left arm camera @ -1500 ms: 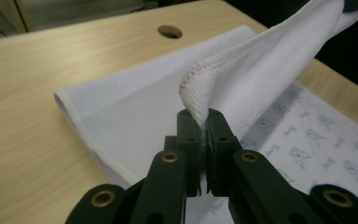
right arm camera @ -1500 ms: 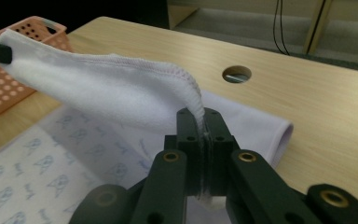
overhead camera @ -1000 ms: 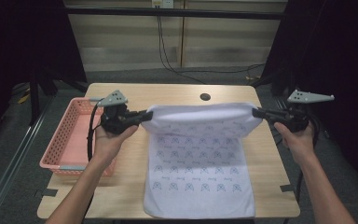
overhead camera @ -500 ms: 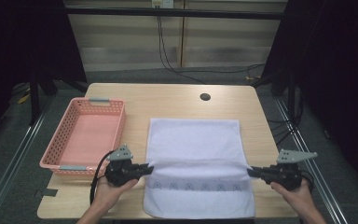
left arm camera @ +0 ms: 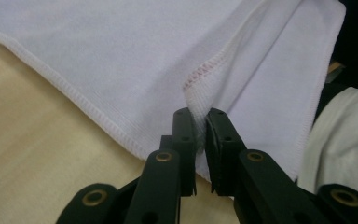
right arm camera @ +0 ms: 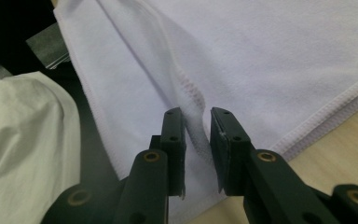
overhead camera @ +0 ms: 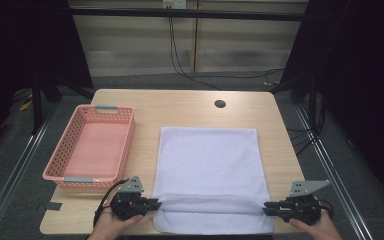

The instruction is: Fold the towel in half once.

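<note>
A white towel point(overhead camera: 210, 175) lies flat on the wooden table point(overhead camera: 180, 107), folded over on itself, with the folded-over edge near the person's side. The step in hand looks like a fold of the towel in half — the top layer is laid down, and its two corners are at the near edge, one in each claw.

The left gripper point(overhead camera: 150, 204) is at the near left corner. In the left gripper view its jaws pinch the stitched hem of the upper layer point(left arm camera: 200, 116), with only a thin gap between them. The right gripper point(overhead camera: 269, 207) is at the near right corner. In the right gripper view the jaws stand a little more apart, and the hem point(right arm camera: 193, 112) sits between them; I cannot tell if they hold it firmly or are loosening.

The next move, as I judge, calls for opening both claws and drawing them back low and straight, so the corners do not lift or drag out of line with the layer below.

A pink basket point(overhead camera: 92, 147), empty, stands just beside the towel on the left — perhaps the place for the folded towel. Nothing stands in the way of the grippers; a small dark hole point(overhead camera: 220, 104) is far off on the table.
</note>
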`<state>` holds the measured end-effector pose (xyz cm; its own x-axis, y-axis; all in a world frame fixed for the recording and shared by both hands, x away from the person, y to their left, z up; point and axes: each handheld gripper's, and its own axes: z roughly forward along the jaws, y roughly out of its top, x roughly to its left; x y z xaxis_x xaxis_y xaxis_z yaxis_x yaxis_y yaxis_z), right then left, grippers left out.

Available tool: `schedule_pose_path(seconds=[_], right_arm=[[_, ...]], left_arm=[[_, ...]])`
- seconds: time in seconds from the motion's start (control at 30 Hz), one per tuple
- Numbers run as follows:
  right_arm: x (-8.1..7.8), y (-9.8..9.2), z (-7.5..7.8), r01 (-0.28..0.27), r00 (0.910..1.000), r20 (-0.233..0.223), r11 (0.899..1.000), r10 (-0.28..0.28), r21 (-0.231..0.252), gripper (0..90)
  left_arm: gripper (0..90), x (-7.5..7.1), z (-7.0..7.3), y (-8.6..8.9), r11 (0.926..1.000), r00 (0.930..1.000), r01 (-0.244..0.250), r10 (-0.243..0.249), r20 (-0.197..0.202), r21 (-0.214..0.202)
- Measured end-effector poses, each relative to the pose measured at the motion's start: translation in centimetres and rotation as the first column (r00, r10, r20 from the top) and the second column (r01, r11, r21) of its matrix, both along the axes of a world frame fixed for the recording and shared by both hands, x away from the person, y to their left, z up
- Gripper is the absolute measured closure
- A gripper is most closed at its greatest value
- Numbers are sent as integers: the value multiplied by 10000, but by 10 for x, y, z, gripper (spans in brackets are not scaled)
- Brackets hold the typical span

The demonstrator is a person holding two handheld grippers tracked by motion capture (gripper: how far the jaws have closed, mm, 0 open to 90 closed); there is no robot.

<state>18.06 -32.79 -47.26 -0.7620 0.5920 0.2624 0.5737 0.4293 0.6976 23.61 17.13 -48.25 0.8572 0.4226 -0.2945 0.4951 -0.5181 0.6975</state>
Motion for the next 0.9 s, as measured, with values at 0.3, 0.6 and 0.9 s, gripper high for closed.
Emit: schedule_pose_path(seconds=[0.3,0.6,0.9], right_arm=[[-14,-10,10,543,9976,409,9971,-565,535,642],[29,5,11,1661,9802,1003,9847,-1708,533,597],[86,27,-9,1669,9848,558,9850,-1644,-442,549]], left_arm=[[726,-6,19,19,9897,9990,453,-448,73,-1355],[662,38,11,-9,9962,9970,-765,769,80,-417],[665,91,-10,-43,9872,9890,-1466,1449,304,624]])
